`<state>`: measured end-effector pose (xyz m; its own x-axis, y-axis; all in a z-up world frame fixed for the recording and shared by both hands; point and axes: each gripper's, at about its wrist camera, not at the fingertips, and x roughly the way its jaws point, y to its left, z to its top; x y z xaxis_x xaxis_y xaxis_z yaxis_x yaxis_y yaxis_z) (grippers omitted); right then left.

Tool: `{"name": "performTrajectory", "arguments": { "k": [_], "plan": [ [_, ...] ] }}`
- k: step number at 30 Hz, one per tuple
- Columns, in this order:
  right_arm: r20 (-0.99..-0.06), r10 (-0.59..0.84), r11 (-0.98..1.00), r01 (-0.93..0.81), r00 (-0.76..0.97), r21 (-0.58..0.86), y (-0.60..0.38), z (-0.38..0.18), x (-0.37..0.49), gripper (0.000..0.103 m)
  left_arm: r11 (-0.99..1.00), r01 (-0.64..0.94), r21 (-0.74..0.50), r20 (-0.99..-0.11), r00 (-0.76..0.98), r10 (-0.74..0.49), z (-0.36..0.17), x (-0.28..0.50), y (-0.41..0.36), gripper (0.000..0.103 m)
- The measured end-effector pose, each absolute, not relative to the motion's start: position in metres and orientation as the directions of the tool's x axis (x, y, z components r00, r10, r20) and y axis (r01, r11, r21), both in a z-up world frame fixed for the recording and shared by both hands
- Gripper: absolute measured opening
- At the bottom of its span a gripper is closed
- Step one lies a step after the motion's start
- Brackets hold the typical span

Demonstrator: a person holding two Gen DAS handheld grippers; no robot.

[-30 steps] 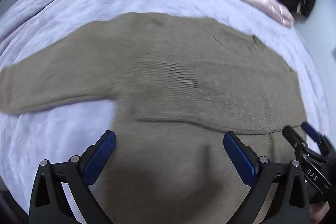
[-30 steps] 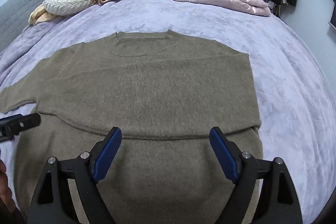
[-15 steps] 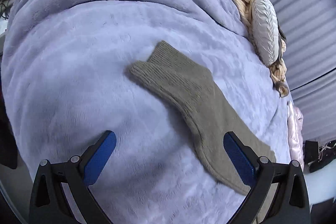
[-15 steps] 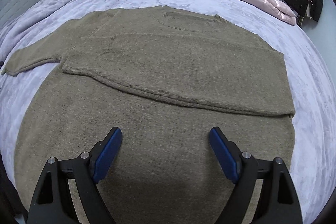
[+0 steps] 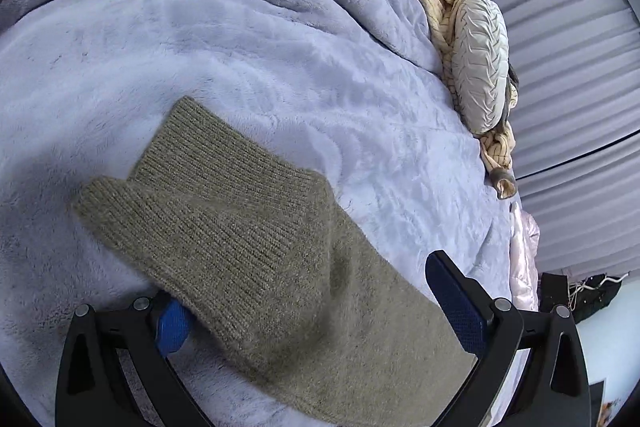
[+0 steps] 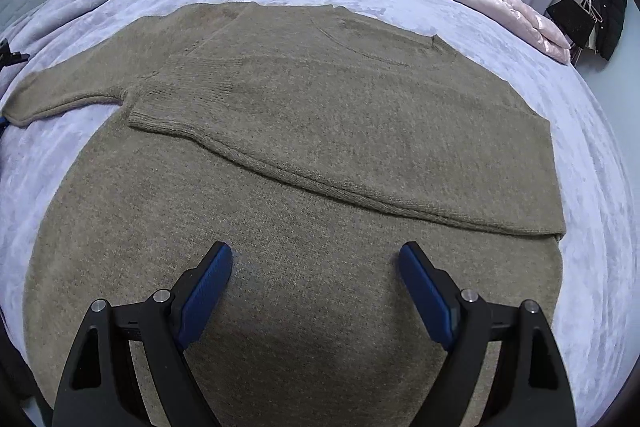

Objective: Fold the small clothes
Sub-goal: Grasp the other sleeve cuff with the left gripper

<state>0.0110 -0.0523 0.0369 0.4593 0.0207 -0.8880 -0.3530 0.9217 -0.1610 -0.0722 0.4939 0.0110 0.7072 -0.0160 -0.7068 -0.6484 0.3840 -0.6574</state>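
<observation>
Left tongs (image 5: 316, 307) spread wide astride the sweater (image 6: 304, 163) sleeve (image 5: 240, 243); right tongs (image 6: 316, 291) spread above its body.

Soft even daylight, faint shadows, strong fisheye bending, dark corners.

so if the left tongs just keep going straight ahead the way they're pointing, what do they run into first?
Most likely the olive sweater's outstretched sleeve: the left tongs are open with one finger already tucked under its edge. Past the cuff lies only the lilac blanket, though depth is hard to judge.
</observation>
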Motion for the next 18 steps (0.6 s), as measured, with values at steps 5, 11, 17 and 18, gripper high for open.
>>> {"name": "performTrajectory", "arguments": {
  "k": [5, 11, 17, 18],
  "plan": [
    [-0.891, 0.008, 0.912, -0.369, 0.453, -0.179, -0.044, 0.035, 0.012, 0.088, 0.424, -0.679, -0.600, -0.741, 0.671, 0.024, 0.010, -0.072, 0.493, 0.025],
    [-0.885, -0.004, 0.884, -0.412, 0.466, -0.221, -0.024, 0.041, 0.019, 0.088, 0.430, -0.682, -0.592, -0.730, 0.680, 0.073, 0.016, -0.086, 0.497, 0.020],
    [-0.880, 0.026, 0.888, -0.415, 0.475, -0.197, 0.000, 0.054, 0.050, 0.088, 0.511, -0.711, -0.483, -0.741, 0.643, 0.195, 0.041, -0.090, 0.489, 0.010],
    [-0.882, 0.034, 0.893, -0.412, 0.469, -0.184, 0.005, 0.055, 0.058, 0.088, 0.522, -0.712, -0.470, -0.742, 0.639, 0.203, 0.043, -0.089, 0.489, 0.010]
  ]
}}
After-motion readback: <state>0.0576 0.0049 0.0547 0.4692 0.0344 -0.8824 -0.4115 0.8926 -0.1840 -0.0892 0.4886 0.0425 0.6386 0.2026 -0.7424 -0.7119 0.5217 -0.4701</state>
